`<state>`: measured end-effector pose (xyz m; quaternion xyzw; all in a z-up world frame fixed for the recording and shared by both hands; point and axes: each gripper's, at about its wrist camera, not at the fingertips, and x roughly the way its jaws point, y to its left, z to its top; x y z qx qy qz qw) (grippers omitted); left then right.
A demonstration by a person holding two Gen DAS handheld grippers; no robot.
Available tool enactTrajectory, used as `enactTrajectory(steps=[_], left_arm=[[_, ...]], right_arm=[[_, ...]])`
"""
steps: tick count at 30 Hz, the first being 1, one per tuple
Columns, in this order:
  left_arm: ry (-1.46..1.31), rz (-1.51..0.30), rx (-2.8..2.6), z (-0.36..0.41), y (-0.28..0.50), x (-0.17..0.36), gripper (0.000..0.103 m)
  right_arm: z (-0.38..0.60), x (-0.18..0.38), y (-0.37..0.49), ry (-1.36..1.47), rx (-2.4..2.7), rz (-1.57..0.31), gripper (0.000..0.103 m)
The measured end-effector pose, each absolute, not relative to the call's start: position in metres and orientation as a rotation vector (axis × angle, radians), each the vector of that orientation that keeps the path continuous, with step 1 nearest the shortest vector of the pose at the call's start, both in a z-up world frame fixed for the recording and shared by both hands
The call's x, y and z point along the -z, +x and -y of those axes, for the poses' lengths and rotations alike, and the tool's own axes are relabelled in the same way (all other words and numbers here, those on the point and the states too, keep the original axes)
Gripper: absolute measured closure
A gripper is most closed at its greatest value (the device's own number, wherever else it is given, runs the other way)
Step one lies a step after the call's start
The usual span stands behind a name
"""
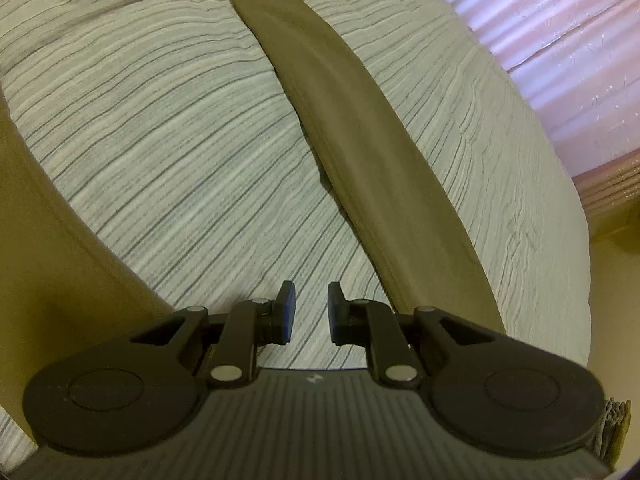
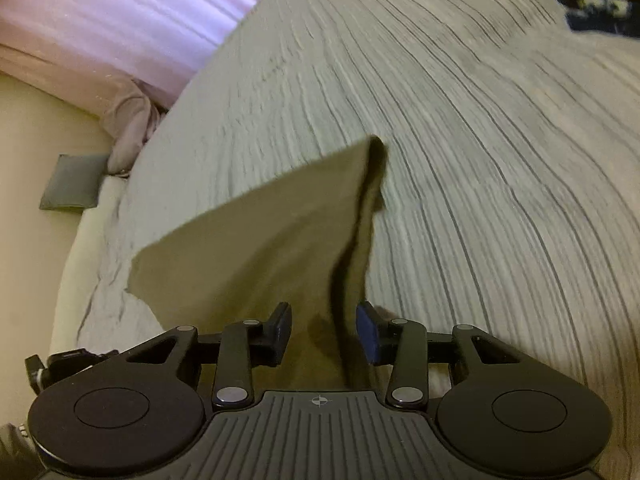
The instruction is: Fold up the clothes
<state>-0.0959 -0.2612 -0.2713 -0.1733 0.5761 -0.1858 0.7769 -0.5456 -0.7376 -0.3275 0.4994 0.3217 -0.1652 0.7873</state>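
An olive-brown garment [image 1: 360,136] lies folded lengthwise into a long narrow strip on the striped bed cover [image 1: 160,128], running from the far end toward the near right. My left gripper [image 1: 311,312] is open and empty, hovering over the cover just left of the strip's near end. In the right wrist view the garment's near end [image 2: 280,248] lies rumpled, with a fold standing up. My right gripper [image 2: 324,334] is open with its fingers on either side of that cloth, not closed on it.
Pink curtains [image 1: 560,20] hang beyond the bed's right edge. A pinkish bundle of cloth [image 2: 132,128] and a grey square [image 2: 72,182] lie on the cream floor by the bed. A dark patterned item [image 2: 596,8] sits at the far right on the bed.
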Motion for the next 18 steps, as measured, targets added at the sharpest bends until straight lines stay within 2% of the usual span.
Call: enactTrajectory(steps=[6,10,13,15,16,18], left_arm=[[-0.378,-1.244,0.395,0.253,-0.098,0.27,0.091],[-0.391,-1.249,0.382,0.247,-0.102,0.273,0.091],[-0.409,-1.259,0.376,0.243,-0.107,0.277,0.091],[-0.412,-1.263,0.376,0.242,-0.11,0.278,0.091],[-0.408,-1.264,0.378,0.242,-0.112,0.278,0.091],[-0.403,-1.261,0.378,0.24,-0.113,0.278,0.091]], right_arm=[[0.731,0.319,-0.547,0.97,0.392,-0.687,0.062],[0.724,0.31,-0.557,1.026,0.366,-0.644,0.062],[0.723,0.319,-0.536,1.017,0.325,-0.707,0.062],[0.724,0.326,-0.53,1.032,0.307,-0.709,0.075],[0.725,0.328,-0.528,1.038,0.3,-0.706,0.091],[0.724,0.326,-0.523,1.014,0.297,-0.708,0.1]])
